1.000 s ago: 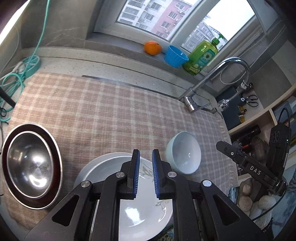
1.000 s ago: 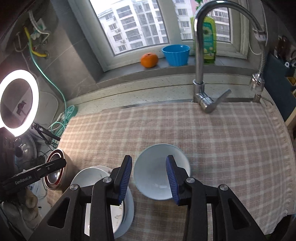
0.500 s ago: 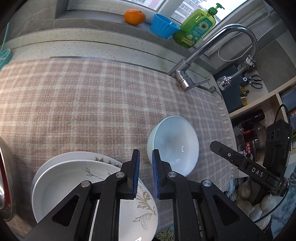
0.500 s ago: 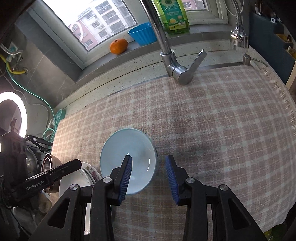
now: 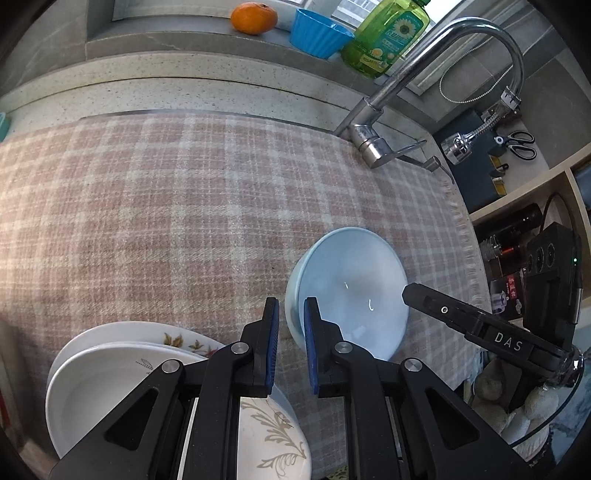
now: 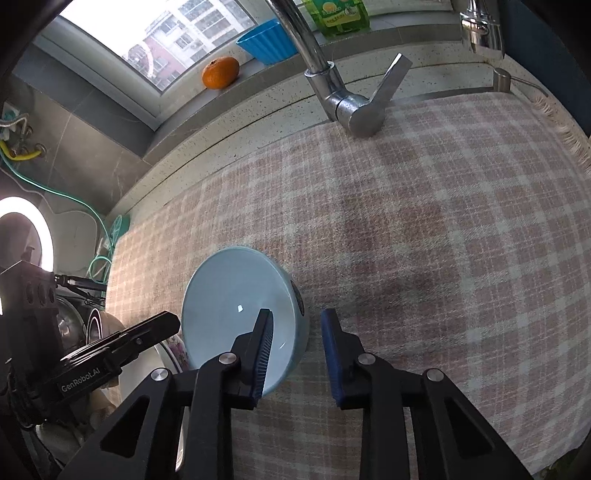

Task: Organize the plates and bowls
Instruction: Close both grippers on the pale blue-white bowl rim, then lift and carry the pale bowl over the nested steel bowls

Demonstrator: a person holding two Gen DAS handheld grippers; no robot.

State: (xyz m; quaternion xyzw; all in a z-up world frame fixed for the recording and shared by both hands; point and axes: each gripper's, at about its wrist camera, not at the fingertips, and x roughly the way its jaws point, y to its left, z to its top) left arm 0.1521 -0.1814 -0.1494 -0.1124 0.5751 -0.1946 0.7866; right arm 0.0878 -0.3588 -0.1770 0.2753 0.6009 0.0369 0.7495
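On my far left, in the right wrist view, steel bowls point(image 6: 79, 321) sit nested, shiny and round, mostly hidden behind my left gripper's black body. Next come the plates point(image 5: 122, 373): glossy white ceramic, stacked, the upper one shallow with a grey leaf sprig, the lower showing a floral rim. They lie at the near edge of the cloth point(image 5: 177, 206), a soft woven plaid in pink and cream with a fringed right edge.

My left gripper point(image 5: 291, 345) hangs above the plates' right side, its blue ribbed pads close together with a narrow gap and nothing between them. The right pad overlaps the bowl's left rim in view; I cannot tell whether it touches.

The bowl point(image 6: 236, 310) is smooth pale-blue glazed ceramic, deep and round, tilted on the cloth just right of the plates. My right gripper point(image 6: 297, 354) is spread wide and straddles its right wall: the left finger point(image 6: 264, 345) is inside the bowl, the right pad outside over the cloth, with a gap beside the wall.

Behind stand the curved chrome faucet point(image 5: 373, 144), an orange point(image 5: 254, 17), a fluted blue plastic cup point(image 5: 319, 32) and a green soap bottle point(image 5: 384, 37) on the stone sill.
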